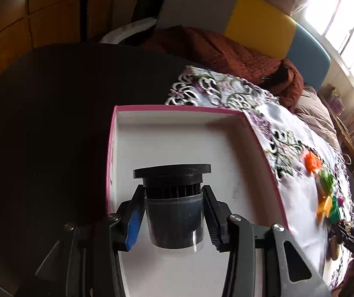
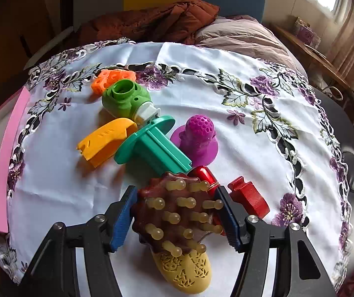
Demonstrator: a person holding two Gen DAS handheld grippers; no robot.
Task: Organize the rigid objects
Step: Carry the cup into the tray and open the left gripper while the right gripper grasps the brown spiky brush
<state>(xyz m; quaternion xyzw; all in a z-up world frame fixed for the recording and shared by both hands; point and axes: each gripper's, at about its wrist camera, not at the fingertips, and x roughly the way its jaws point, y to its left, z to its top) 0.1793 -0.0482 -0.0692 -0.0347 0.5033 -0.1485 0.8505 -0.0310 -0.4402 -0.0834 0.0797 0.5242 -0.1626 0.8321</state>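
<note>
Two claws gripping: left claw point(image 1: 174, 219) pinching black cylinder point(image 1: 173, 205) over pink-rimmed box point(image 1: 177, 128) beneath; right claw point(image 2: 177, 216) clamping studded brush point(image 2: 177, 212).

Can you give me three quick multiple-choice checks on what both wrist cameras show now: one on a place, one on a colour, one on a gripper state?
1. Where is the black canister held by the left gripper?
A. over the pink-edged box
B. over the embroidered cloth
C. over the bare dark table

2. What colour is the domed, dimpled toy beside the teal flanged piece?
A. yellow
B. magenta
C. blue

3. How does the right gripper stand?
A. wide open over bare cloth
B. shut with nothing between its fingers
C. closed on the brown studded brush

Answers:
1 A: the box's white floor lies behind and under the canister.
2 B: its dome and base are plainly magenta.
3 C: both pads sit against the brush head's sides.
</note>
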